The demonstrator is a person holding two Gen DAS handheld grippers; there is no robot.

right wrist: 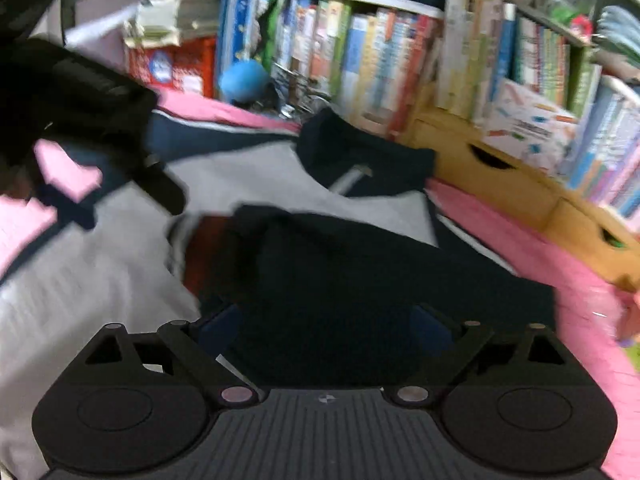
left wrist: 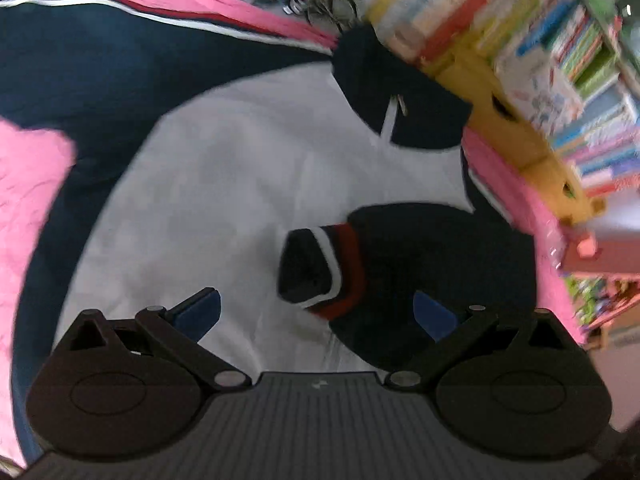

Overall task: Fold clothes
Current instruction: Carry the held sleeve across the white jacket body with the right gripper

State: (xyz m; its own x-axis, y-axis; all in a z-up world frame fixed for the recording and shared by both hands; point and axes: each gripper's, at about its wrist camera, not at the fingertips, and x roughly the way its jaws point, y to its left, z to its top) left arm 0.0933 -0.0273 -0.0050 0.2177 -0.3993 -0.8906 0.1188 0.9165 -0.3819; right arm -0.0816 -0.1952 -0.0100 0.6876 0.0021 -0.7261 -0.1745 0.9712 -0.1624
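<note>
A grey and navy jacket (left wrist: 240, 184) lies flat on a pink blanket (left wrist: 28, 184), its navy collar (left wrist: 396, 100) at the far side. Its right navy sleeve (left wrist: 432, 264) is folded across the grey body, the red and white striped cuff (left wrist: 340, 264) near the middle. My left gripper (left wrist: 316, 316) is open just above the cuff. My right gripper (right wrist: 324, 328) is open over the folded sleeve (right wrist: 360, 272). The left gripper's black body (right wrist: 92, 128) shows at the upper left of the right wrist view. The jacket's grey body (right wrist: 80, 272) fills the left there.
Shelves of books (right wrist: 400, 52) and yellow wooden drawers (right wrist: 500, 184) stand just behind the pink blanket (right wrist: 520, 248). Blue soft toys (right wrist: 244, 80) sit by the books. The jacket's other navy sleeve (left wrist: 80, 60) stretches out to the far left.
</note>
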